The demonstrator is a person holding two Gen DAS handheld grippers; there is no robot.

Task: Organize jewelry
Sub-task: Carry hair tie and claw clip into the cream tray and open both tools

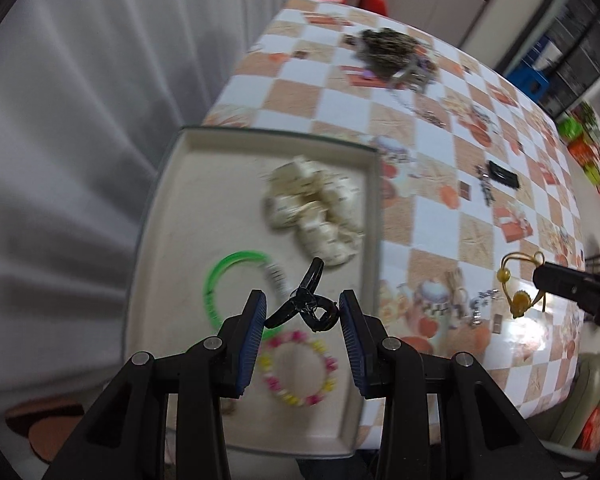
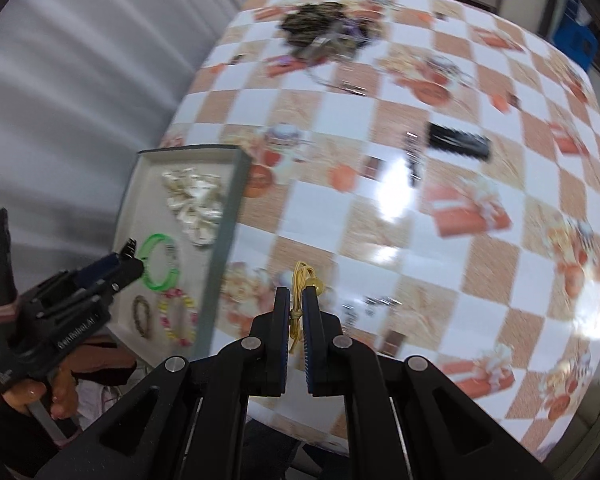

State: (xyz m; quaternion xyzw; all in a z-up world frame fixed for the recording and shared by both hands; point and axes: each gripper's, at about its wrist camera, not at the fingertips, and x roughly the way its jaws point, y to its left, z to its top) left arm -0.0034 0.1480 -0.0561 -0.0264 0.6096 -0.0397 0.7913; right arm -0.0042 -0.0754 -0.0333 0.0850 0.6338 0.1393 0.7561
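Left gripper [image 1: 303, 307] clamps black hair claw clip [image 1: 304, 304] above tray [image 1: 204, 184]; right gripper [image 2: 296, 304] pinches yellow beaded cord [image 2: 300, 284] over checkered tablecloth [image 2: 380, 220].

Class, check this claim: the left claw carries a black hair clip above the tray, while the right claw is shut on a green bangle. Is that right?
One detail is wrong. The right claw is shut on a yellow beaded hair tie, as the right wrist view shows. The green bangle lies in the tray. The left claw does carry the black hair clip.

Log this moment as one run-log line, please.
left gripper: shut on black claw hair clip, over grey tray | right gripper: shut on yellow beaded cord bracelet, over checkered tablecloth
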